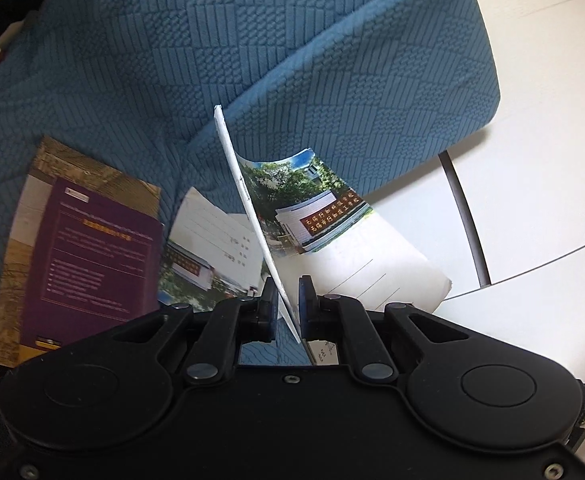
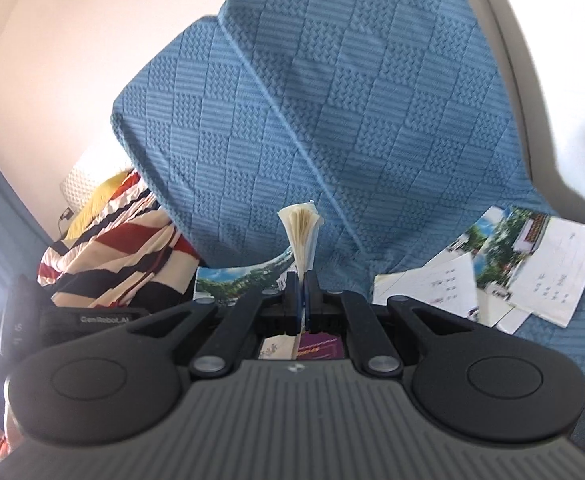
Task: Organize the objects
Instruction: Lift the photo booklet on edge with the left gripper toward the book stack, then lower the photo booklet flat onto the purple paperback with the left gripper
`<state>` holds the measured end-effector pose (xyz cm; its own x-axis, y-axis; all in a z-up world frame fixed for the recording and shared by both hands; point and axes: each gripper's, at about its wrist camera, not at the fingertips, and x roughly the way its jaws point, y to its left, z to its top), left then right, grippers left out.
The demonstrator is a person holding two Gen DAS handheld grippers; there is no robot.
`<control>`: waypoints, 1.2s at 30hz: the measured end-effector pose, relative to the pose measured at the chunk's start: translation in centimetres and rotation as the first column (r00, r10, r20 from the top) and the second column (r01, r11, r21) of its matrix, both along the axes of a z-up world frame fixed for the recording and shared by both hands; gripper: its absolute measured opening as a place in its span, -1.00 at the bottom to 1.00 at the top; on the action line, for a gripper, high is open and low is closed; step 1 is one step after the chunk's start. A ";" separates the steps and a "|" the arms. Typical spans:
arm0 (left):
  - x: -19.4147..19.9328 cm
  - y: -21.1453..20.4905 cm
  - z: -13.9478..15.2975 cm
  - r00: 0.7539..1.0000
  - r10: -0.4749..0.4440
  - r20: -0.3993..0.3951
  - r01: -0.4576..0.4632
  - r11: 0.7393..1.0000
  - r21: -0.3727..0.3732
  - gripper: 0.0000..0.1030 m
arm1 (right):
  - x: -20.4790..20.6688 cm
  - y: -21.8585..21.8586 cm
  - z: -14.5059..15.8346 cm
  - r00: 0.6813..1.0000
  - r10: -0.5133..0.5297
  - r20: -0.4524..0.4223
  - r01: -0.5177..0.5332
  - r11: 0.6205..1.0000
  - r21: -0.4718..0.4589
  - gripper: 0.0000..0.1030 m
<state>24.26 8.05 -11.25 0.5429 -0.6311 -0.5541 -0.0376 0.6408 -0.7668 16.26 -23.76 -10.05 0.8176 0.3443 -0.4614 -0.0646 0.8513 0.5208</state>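
The left gripper (image 1: 287, 300) was clamped on the edge of a thin white booklet (image 1: 248, 200) that stood on edge above the blue quilted sofa cover (image 1: 212, 60), with a purple brochure (image 1: 92, 248) and loose photo leaflets (image 1: 324, 208) lying on the fabric below. The right gripper (image 2: 302, 292) was closed on the spine of a thicker booklet (image 2: 300, 232) whose pages fanned open at the top, more leaflets (image 2: 532, 260) scattered to its right. Carrying both well probably meant a firm pinch and a steady wrist so the pages did not splay or slip, then setting each squarely on one pile
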 end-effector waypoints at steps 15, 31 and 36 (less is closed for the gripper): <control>-1.9 5.1 -5.9 0.997 0.071 -0.006 -0.071 0.997 0.016 -0.83 | 0.8 6.0 -4.8 0.997 0.021 -0.077 -0.024 0.999 -0.030 -0.91; 0.1 7.4 -12.0 0.987 0.148 -0.065 -0.148 0.989 0.017 -0.82 | 2.9 8.9 -10.7 0.979 0.034 -0.202 -0.048 0.997 -0.065 -0.90; 0.6 7.9 -13.4 0.982 0.165 -0.094 -0.162 0.986 0.048 -0.83 | 3.4 9.7 -12.1 0.972 0.047 -0.229 -0.066 0.995 -0.074 -0.90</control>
